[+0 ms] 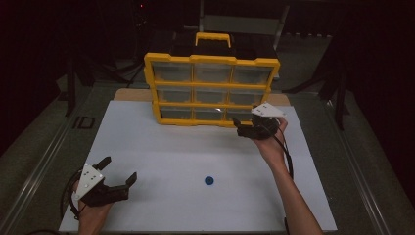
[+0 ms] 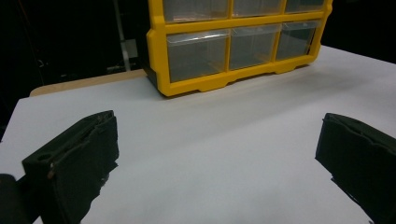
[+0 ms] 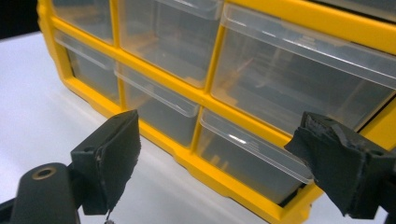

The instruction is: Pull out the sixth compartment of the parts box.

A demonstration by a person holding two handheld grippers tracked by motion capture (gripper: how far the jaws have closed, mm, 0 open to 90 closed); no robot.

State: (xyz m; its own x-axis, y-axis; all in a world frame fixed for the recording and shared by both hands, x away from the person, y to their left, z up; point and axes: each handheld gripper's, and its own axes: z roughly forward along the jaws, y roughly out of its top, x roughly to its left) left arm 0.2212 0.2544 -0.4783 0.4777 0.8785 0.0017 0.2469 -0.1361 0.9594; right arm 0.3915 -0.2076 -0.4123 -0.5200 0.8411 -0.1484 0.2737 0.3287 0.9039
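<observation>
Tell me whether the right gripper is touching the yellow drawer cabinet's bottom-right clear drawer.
Apart. In the right gripper view, the right gripper is open, with white table visible between its jaws and the bottom-right clear drawer.

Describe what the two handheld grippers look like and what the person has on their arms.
Both the left gripper and the right gripper are black two-jaw tools, each topped by a grey three-cornered plate with small dark dots. Their jaws end in thick black pads with rough, worn edges. A black cable trails along the right forearm. Both forearms look bare, no sleeves visible.
</observation>
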